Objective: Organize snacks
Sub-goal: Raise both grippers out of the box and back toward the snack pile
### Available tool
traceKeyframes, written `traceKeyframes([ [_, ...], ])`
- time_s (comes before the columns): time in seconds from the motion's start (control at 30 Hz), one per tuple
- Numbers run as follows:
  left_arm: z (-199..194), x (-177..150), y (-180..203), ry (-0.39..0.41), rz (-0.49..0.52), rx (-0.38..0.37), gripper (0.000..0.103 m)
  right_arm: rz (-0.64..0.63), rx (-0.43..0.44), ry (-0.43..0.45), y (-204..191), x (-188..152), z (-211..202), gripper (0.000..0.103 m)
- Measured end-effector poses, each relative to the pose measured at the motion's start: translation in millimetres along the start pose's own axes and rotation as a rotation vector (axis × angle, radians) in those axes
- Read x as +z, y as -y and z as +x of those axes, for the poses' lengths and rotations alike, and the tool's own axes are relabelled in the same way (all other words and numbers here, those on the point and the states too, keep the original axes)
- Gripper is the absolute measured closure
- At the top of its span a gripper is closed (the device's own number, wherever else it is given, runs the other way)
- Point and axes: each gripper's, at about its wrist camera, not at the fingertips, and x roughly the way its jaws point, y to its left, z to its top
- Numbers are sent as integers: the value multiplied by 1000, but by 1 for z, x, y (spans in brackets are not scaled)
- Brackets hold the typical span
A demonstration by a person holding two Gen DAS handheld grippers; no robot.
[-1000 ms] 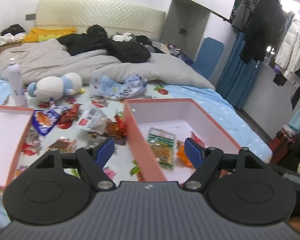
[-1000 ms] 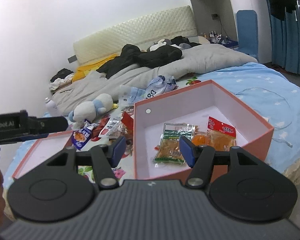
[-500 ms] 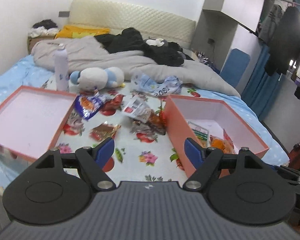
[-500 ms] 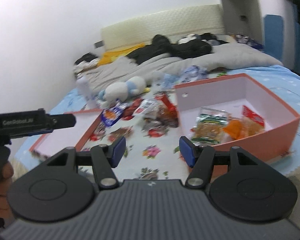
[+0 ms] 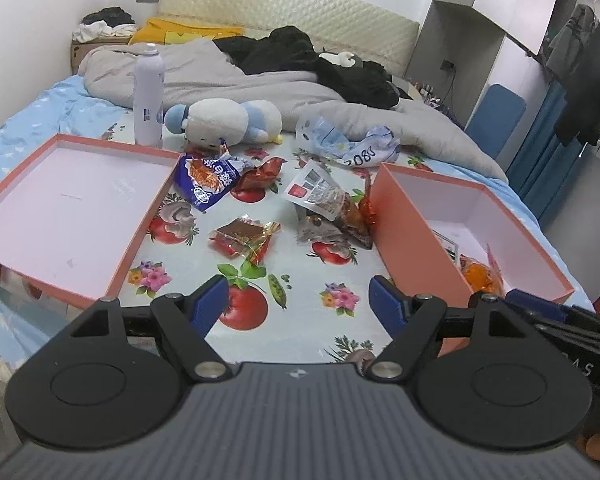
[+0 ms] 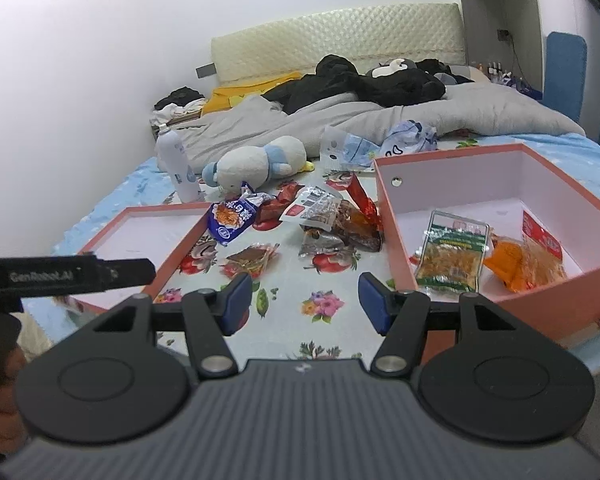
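Both claws hover spread and empty above the floral sheet on the bed (image 5: pixel 292 320): the left claw (image 5: pixel 298 308) and the right claw (image 6: pixel 302 300). The snacks lie in a loose scatter between the shallow box lid (image 5: pixel 4 200) on the left and the deep pink box (image 6: pixel 512 300) on the right. A blue noodle packet (image 5: pixel 210 178) rests against the lid's corner, a small red-brown packet (image 5: pixel 242 236) lies alone mid-sheet, and a heap of crinkled wrappers (image 5: pixel 332 216) touches the box wall. Inside the box already sit a green-edged packet (image 6: pixel 454 258) and an orange one (image 6: pixel 516 260). The likely trouble: thin, slippery foil on a soft mattress may slide from the pinch, and grabbing into the heap could drag several packets or nudge the box.
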Motion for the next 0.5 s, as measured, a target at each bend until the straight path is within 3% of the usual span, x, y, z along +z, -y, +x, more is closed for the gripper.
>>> traceKeyframes([
  [0.4,89,13,-24,-93,30,26,22,-50,-49,24,-11,24,63,52],
  [0.5,111,21,-25,-104,60,56,17,-65,-50,49,-14,34,80,52],
])
